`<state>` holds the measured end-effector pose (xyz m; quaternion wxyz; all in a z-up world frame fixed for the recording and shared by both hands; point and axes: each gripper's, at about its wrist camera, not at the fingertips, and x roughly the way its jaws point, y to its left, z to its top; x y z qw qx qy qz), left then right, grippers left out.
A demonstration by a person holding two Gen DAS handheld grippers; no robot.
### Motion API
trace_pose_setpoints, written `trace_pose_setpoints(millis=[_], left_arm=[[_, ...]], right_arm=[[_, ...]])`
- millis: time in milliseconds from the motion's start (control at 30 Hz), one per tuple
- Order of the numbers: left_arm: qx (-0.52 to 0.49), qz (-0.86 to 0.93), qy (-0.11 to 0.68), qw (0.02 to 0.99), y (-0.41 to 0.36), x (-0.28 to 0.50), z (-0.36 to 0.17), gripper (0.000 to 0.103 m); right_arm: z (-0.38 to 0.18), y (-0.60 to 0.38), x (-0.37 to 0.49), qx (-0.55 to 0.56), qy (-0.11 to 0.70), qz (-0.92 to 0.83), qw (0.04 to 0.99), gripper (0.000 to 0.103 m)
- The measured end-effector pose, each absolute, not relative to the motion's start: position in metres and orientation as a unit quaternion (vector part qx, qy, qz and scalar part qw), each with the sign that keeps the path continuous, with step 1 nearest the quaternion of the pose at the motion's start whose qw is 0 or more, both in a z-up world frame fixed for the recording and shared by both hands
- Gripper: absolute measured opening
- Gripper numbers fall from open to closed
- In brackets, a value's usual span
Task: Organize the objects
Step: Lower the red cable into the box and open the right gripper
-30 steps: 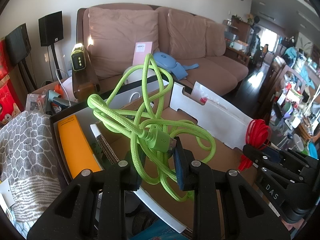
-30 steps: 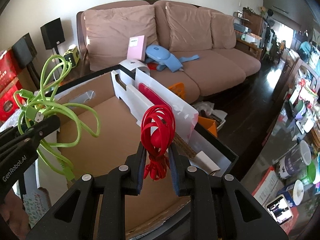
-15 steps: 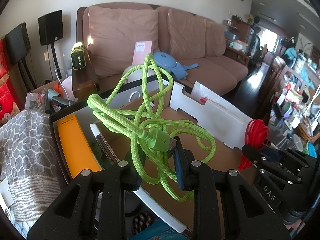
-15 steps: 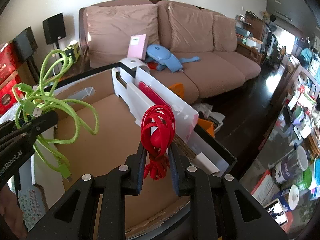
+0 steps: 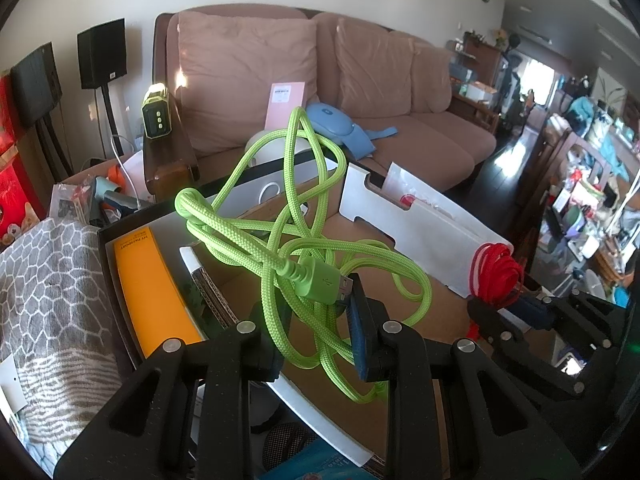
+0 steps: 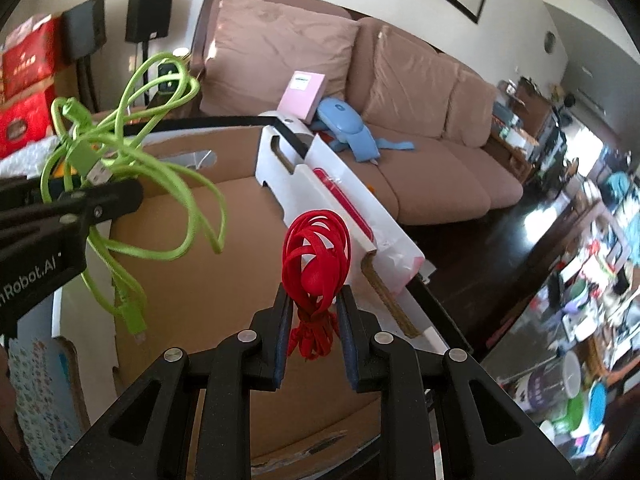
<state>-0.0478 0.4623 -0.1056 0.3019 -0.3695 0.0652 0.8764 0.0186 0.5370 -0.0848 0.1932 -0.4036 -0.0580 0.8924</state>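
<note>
Left gripper [image 5: 316,320] — jaws clamped on a tangled green cable [image 5: 280,248], loops standing up, one plug dangling. Right gripper [image 6: 312,320] — jaws pinched narrow on a coiled red cable [image 6: 316,256]. Both bundles hang above the brown floor of an open cardboard box [image 6: 240,240], green to the left, red near the white divider [image 6: 340,196].

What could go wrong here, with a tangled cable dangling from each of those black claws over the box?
The green cable is a loose tangle in the left gripper; its hanging loops could snag the white divider or spill over the box edge when released.

The red cable is pinched only at its lower part by the right gripper, so the coil might slip or unravel.

Both grippers are close; the cables could tangle together.
</note>
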Motion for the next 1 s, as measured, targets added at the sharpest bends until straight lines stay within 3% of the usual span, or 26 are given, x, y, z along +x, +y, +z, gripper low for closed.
trace_pose_setpoints(millis=[467,867,1000], left_arm=[[-0.371,0.876,0.063,0.302,0.461,-0.049,-0.106,0.024],[-0.371,0.876,0.062,0.302,0.461,-0.05,-0.106,0.024],[-0.373,0.875,0.064,0.303,0.462,-0.05,-0.107,0.024]], right_arm=[[-0.09,0.53,0.019,-0.407,-0.094,0.889,0.187,0.022],[-0.084,0.531,0.021,-0.399,-0.071,0.897,0.178,0.022],[-0.077,0.532,0.024,-0.383,-0.067,0.901,0.194,0.036]])
